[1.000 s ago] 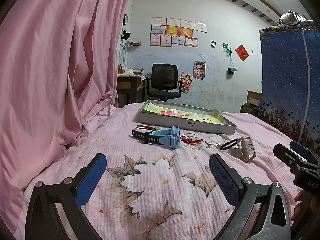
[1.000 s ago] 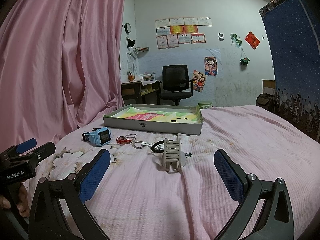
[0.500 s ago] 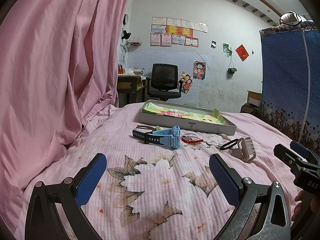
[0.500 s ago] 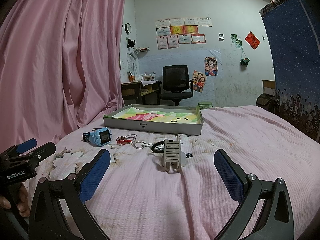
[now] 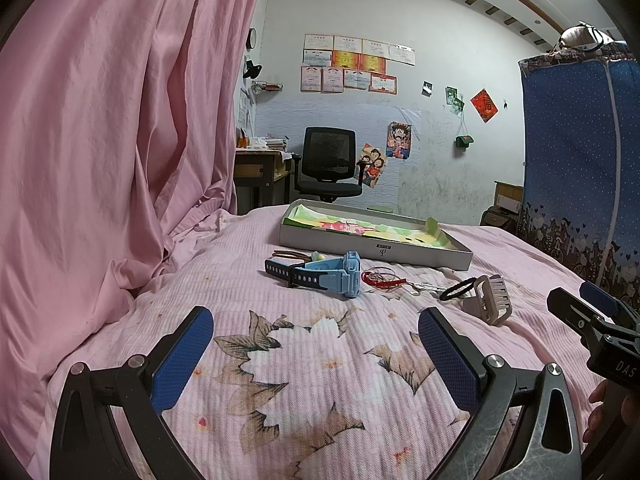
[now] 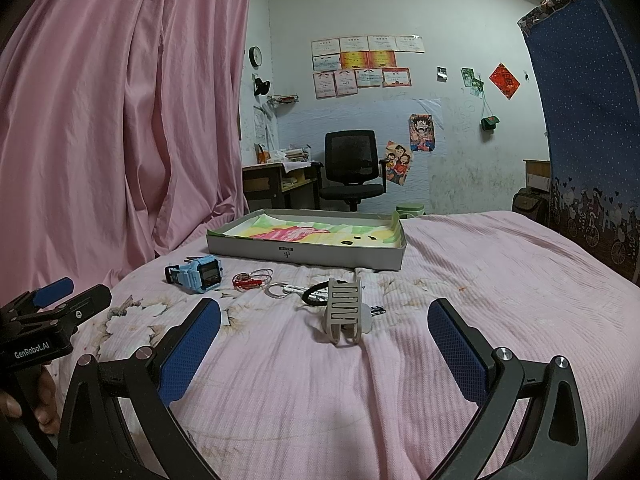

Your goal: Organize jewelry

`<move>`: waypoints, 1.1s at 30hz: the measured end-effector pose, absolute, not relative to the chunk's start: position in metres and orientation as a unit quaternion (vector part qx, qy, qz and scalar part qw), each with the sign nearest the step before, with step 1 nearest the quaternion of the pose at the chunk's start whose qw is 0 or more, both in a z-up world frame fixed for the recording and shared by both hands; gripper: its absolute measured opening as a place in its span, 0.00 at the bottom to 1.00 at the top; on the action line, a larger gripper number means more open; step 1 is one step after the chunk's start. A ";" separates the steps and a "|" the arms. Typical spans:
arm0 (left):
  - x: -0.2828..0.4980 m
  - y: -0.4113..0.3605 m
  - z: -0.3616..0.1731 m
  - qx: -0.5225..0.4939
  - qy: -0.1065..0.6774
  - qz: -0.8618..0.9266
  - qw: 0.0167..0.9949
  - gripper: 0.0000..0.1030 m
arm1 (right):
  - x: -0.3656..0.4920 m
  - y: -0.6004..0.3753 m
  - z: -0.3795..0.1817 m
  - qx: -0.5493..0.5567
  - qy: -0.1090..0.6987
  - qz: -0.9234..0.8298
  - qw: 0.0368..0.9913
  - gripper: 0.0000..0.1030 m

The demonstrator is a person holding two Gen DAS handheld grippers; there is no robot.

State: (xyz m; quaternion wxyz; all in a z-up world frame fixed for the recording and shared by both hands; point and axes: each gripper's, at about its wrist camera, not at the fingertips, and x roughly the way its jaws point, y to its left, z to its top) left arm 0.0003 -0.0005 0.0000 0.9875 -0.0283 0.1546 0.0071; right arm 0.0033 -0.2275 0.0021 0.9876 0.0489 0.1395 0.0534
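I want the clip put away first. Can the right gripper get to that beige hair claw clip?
Probably yes. The beige plastic hair claw clip stands on the pink bedspread straight ahead of the open right gripper, with only bare cloth between them.

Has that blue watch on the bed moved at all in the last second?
No. The blue watch lies in the same spot just before the grey tray, with the red bands beside it, as before.

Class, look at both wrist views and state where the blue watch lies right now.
The blue watch lies on the pink bedspread just in front of the tray's left end, left of the red bands.
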 end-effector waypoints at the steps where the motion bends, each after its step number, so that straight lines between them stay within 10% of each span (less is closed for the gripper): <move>1: 0.000 -0.001 0.000 -0.028 0.155 0.007 0.988 1.00 | 0.003 -0.228 0.002 0.049 0.140 0.054 0.988 0.99; 33: 0.019 -0.001 0.005 -0.041 0.175 -0.012 0.984 1.00 | 0.008 -0.232 0.007 0.055 0.146 0.052 0.986 0.99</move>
